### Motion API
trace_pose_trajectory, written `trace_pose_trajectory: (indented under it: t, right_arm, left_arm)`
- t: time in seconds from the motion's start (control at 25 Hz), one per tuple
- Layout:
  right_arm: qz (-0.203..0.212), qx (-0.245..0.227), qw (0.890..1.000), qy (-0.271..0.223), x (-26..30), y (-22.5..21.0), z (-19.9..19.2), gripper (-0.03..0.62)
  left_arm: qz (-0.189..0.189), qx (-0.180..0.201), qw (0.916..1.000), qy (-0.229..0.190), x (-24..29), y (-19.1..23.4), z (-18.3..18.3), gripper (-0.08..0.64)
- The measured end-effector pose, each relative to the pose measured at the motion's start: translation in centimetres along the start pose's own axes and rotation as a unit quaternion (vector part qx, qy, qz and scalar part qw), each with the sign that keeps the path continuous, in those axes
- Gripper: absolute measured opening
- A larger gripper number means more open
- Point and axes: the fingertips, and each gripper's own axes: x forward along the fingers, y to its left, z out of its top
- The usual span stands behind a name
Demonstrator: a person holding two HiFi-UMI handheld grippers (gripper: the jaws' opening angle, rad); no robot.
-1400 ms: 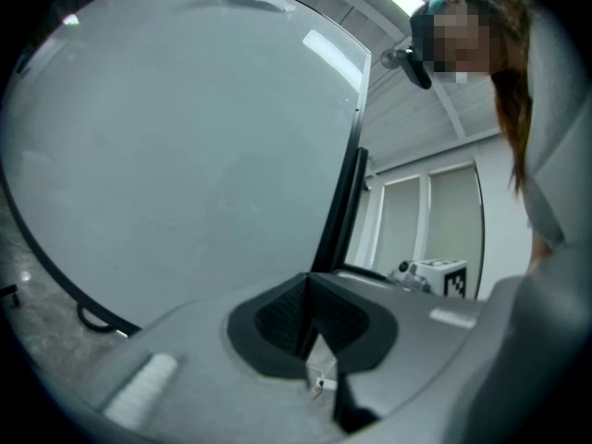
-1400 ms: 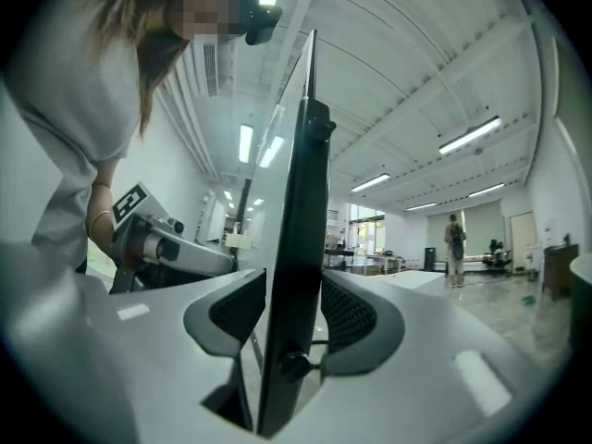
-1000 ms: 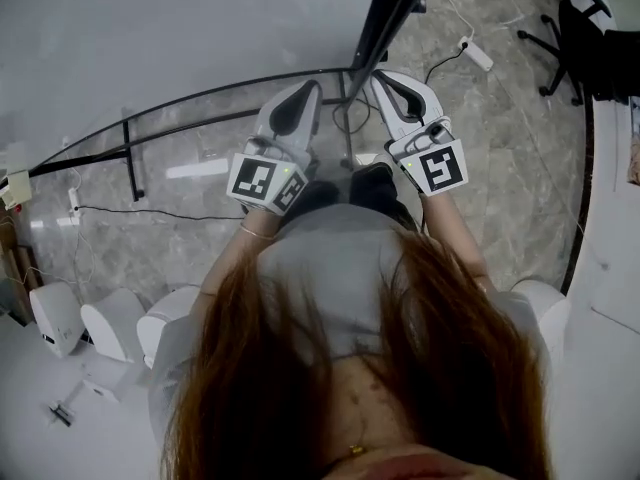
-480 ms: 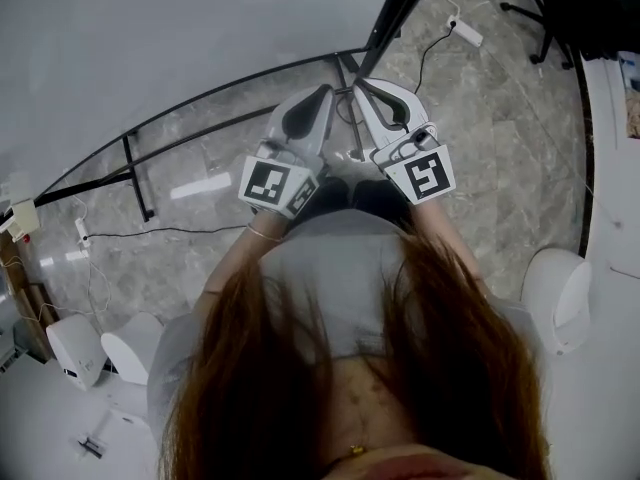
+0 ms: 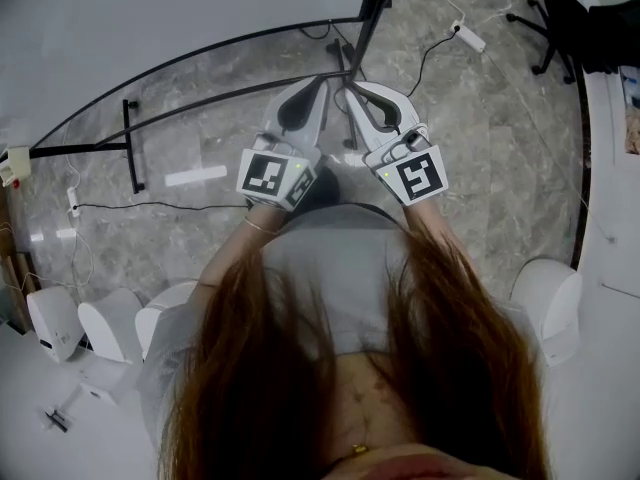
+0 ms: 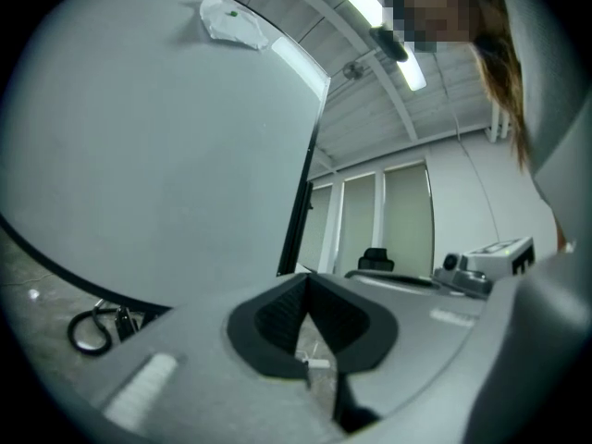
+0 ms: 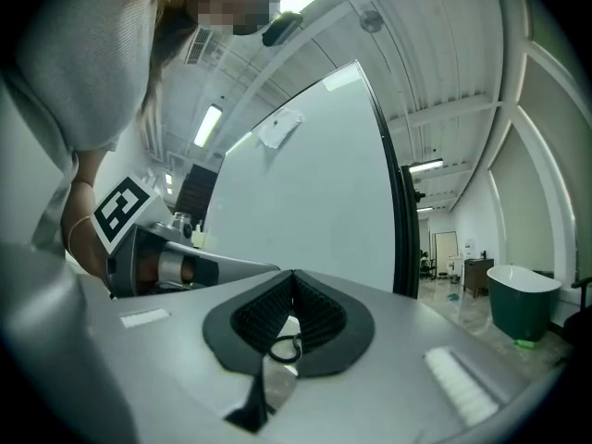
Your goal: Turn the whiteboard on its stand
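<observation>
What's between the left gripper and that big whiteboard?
Nothing: the left gripper view shows bare space from the grey left gripper to the large black-framed white whiteboard.

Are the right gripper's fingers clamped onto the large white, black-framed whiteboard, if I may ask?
No: the right gripper is shut tip to tip on nothing, with the black-framed white whiteboard beyond.

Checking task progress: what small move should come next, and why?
Probably ease both forward to push the whiteboard near its black side edge. The left gripper and right gripper have shut, empty tongs, side by side close to that edge, so a push seems likelier than a grip.
</observation>
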Motion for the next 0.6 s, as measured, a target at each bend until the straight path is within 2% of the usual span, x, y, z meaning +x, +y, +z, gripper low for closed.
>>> trace_pose_trajectory:
  t: [0.2,0.32,0.6]
  right_arm:
    - [0.026,0.020,0.999,0.005,-6.6,3.9,0.2,-0.006]
    - [0.035,0.028,0.999,-0.002,-9.8,5.7,0.6,-0.006]
    - [0.054,0.028,0.998,-0.013,-12.1,9.7,1.5,-0.005]
  left_arm:
    - [0.014,-0.002,0.9999,0.002,-3.8,-6.1,-1.9,0.001]
    - [0.021,0.011,0.9997,0.011,-6.2,-9.4,-2.9,0.001]
    - [0.036,0.023,0.9990,0.010,-10.3,-11.8,-2.8,0.000]
